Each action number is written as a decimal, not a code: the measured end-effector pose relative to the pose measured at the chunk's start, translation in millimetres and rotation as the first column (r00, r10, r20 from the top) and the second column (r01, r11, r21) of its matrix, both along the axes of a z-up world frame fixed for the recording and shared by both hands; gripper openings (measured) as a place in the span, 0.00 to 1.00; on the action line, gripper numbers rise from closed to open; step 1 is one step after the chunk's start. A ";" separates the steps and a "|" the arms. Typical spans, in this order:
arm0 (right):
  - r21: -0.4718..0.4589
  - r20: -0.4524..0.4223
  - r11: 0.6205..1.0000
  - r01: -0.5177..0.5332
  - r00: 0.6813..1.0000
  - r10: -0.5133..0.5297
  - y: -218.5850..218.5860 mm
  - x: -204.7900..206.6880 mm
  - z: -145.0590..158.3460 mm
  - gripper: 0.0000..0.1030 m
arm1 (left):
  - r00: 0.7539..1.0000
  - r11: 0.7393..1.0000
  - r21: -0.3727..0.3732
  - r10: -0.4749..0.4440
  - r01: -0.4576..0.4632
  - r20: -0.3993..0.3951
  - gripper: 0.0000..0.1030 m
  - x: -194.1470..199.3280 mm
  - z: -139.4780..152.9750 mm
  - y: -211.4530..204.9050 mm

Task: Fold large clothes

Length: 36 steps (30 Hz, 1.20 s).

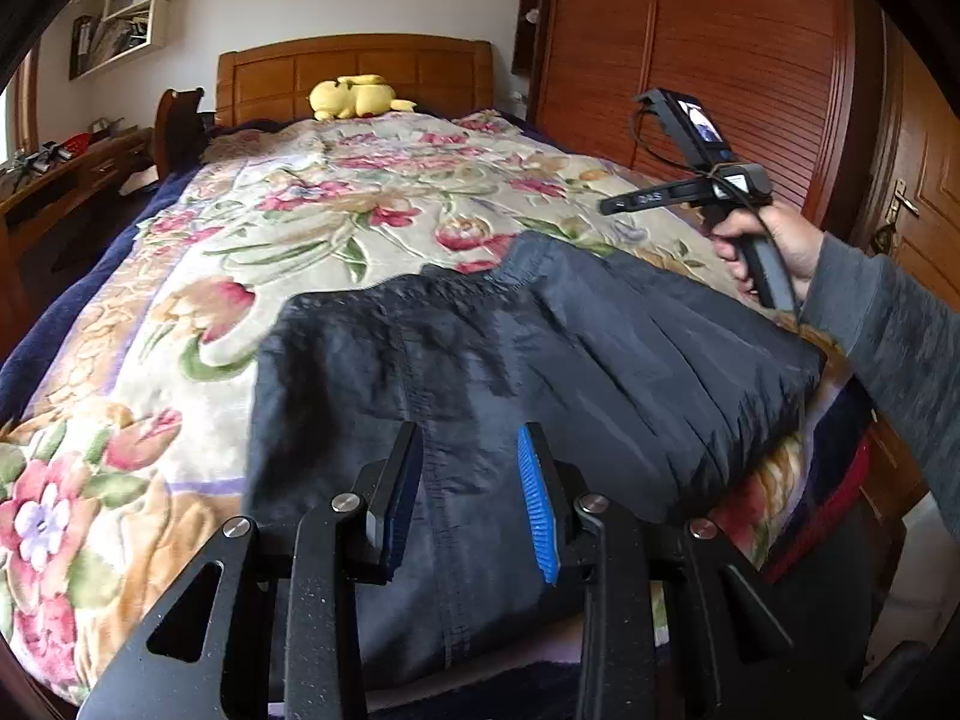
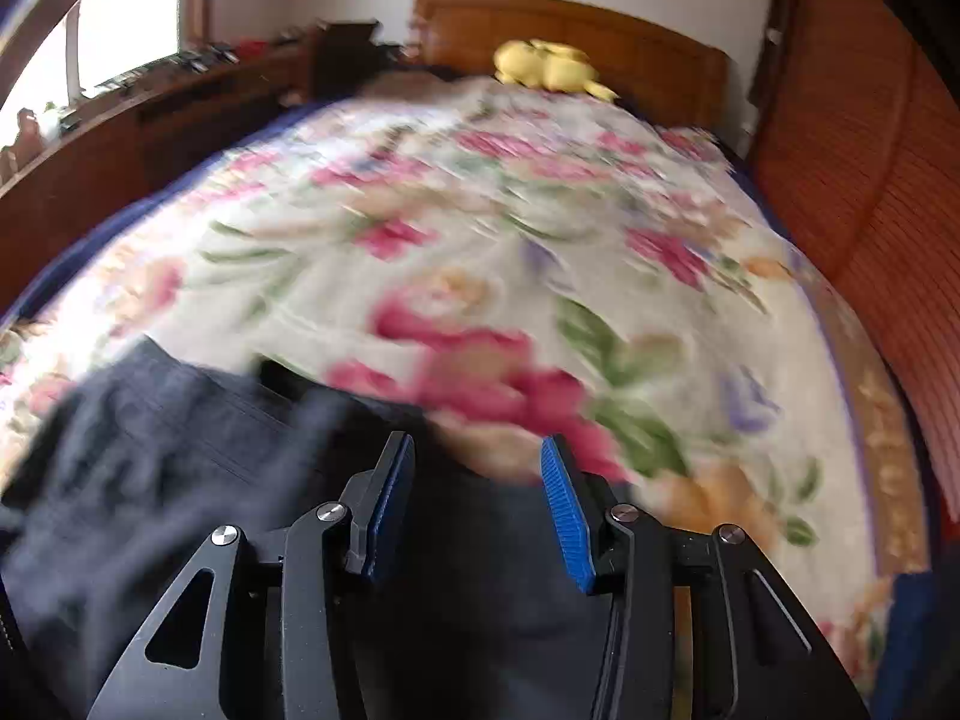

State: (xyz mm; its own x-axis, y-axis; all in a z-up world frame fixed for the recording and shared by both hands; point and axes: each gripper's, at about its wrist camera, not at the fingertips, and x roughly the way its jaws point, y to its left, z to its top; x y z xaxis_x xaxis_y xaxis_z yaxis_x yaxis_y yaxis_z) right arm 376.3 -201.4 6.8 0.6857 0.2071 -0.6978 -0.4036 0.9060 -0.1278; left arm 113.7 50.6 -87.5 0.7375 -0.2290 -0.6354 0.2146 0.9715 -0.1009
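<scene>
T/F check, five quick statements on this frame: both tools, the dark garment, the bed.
1. The left tool is open, with nothing between its pads. True.
2. The right tool is shut on the dark garment. False: it is open, holding nothing.
3. The garment lies on the floral blanket. True.
4. A red plush toy sits by the headboard. False: the plush toy is yellow.
5. The garment covers the whole bed. False: it covers only the near end; most of the blanket shows.
</scene>
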 end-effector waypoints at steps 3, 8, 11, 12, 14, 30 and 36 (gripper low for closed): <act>-0.044 -0.080 0.995 0.089 0.993 -0.092 -36.5 11.5 -21.5 0.45 | 1.000 1.000 -0.007 -0.010 0.010 -0.021 0.33 6.3 -7.1 -5.1; 0.048 -0.238 0.989 0.137 0.964 -0.122 -77.0 24.2 -57.1 0.44 | 0.998 1.000 0.007 -0.013 0.013 -0.058 0.33 14.7 -17.9 -10.7; 0.079 -0.327 0.992 0.095 0.943 -0.064 -81.3 26.9 -75.7 0.39 | 0.996 1.000 0.015 -0.011 0.013 -0.087 0.33 18.7 -25.8 -12.7; 0.076 -0.329 0.994 0.079 0.943 -0.050 -81.8 30.6 -75.5 0.24 | 0.995 1.000 0.020 -0.009 0.011 -0.096 0.33 19.2 -28.3 -13.2; 0.070 -0.293 0.995 0.066 0.955 -0.042 -90.5 34.0 -70.3 0.07 | 0.994 1.000 0.030 -0.003 0.007 -0.113 0.33 20.8 -34.4 -13.6; 0.068 -0.068 0.992 0.105 0.993 -0.100 -113.7 -48.4 -22.6 0.55 | 0.989 1.000 0.008 0.017 -0.016 -0.145 0.33 20.3 -51.1 -7.7; 0.077 -0.026 0.997 -0.028 0.999 0.030 -77.7 -126.3 -22.3 0.58 | 0.990 1.000 0.009 0.020 -0.019 -0.142 0.34 19.8 -53.6 -7.8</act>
